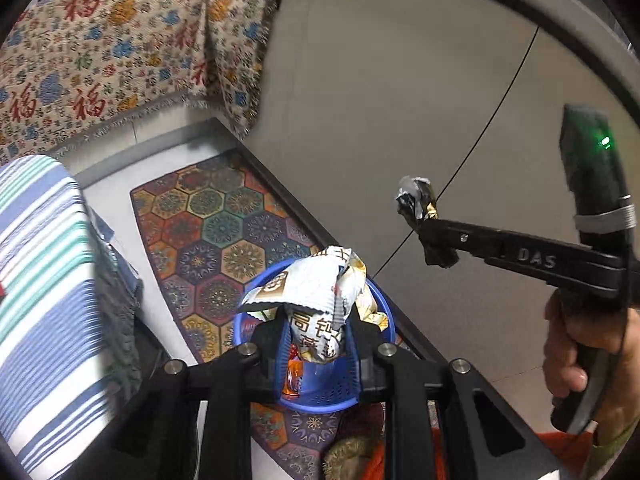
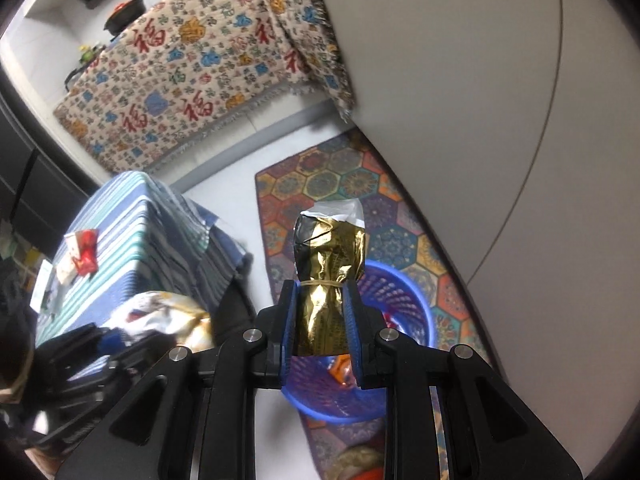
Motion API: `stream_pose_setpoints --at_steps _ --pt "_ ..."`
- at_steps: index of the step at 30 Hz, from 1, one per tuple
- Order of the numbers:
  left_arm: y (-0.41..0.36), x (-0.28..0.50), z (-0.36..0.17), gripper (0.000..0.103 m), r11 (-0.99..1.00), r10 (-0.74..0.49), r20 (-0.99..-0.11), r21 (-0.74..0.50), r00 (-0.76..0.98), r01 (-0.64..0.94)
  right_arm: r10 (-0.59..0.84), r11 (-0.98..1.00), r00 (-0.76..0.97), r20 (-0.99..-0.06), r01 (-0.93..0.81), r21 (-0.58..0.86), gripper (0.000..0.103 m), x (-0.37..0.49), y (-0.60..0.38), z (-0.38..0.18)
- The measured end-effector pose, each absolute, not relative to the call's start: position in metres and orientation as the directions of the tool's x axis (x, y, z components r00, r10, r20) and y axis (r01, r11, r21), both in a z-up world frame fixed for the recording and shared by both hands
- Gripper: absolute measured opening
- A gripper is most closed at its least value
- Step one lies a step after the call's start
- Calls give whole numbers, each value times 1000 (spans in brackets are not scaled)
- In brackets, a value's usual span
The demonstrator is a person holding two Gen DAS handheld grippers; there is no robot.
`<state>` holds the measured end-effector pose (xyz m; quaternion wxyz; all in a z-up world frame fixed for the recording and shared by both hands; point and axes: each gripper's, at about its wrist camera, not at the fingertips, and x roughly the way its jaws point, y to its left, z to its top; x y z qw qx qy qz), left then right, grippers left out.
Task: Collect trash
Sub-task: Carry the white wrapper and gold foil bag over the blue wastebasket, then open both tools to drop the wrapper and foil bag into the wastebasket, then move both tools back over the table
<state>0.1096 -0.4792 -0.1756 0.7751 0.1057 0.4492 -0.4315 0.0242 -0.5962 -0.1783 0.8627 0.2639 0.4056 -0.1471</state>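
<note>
My left gripper (image 1: 318,338) is shut on a crumpled white snack wrapper (image 1: 316,296) with brown print, held right above a blue perforated bin (image 1: 320,394) on the floor. My right gripper (image 2: 322,316) is shut on a rolled gold foil packet (image 2: 328,272) bound with a rubber band, above the same blue bin (image 2: 404,308). The right gripper also shows in the left wrist view (image 1: 434,226), off to the right of the bin, holding the packet (image 1: 416,204). The bin holds an orange wrapper (image 2: 342,366).
The bin stands on a colourful hexagon-patterned rug (image 1: 216,224). A striped cloth-covered table (image 2: 120,248) at the left carries a red and white wrapper (image 2: 82,256). A patterned blanket (image 2: 200,68) lies beyond. A round grey tabletop (image 1: 400,80) fills the right.
</note>
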Motion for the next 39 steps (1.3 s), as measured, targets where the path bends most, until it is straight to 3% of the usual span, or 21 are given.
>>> stream_pose_setpoints --at_steps 16,18,19,20,22,25,30,32,39 --pt "-514 109 -210 25 601 -531 -823 -200 200 774 -27 791 616 -788 495 359 26 31 -612 -193" --pt "-519 109 -214 27 595 -526 -828 -193 196 780 -33 782 621 -783 504 366 32 31 -614 -194" --pt "-522 110 -217 34 593 -520 -832 -191 192 782 -43 777 624 -781 511 366 36 30 -616 -194" --pt "-524 110 -219 51 593 -515 -836 -186 191 784 -48 773 626 -778 517 368 49 30 -618 -194" --pt "-525 109 -221 65 597 -520 -827 -172 214 784 -61 755 637 -769 533 381 54 27 -621 -193" --pt "-521 107 -217 65 598 -537 -809 -166 238 784 -87 745 646 -758 547 381 55 22 -623 -187" --pt "-500 106 -198 65 619 -557 -786 -179 267 765 -164 771 637 -753 559 305 83 21 -615 -175" --pt "-486 104 -185 65 623 -573 -772 -192 275 759 -193 779 630 -752 565 274 87 23 -611 -171" --pt "-393 94 -148 66 662 -584 -749 -215 314 718 -275 819 642 -716 546 175 90 38 -580 -145"
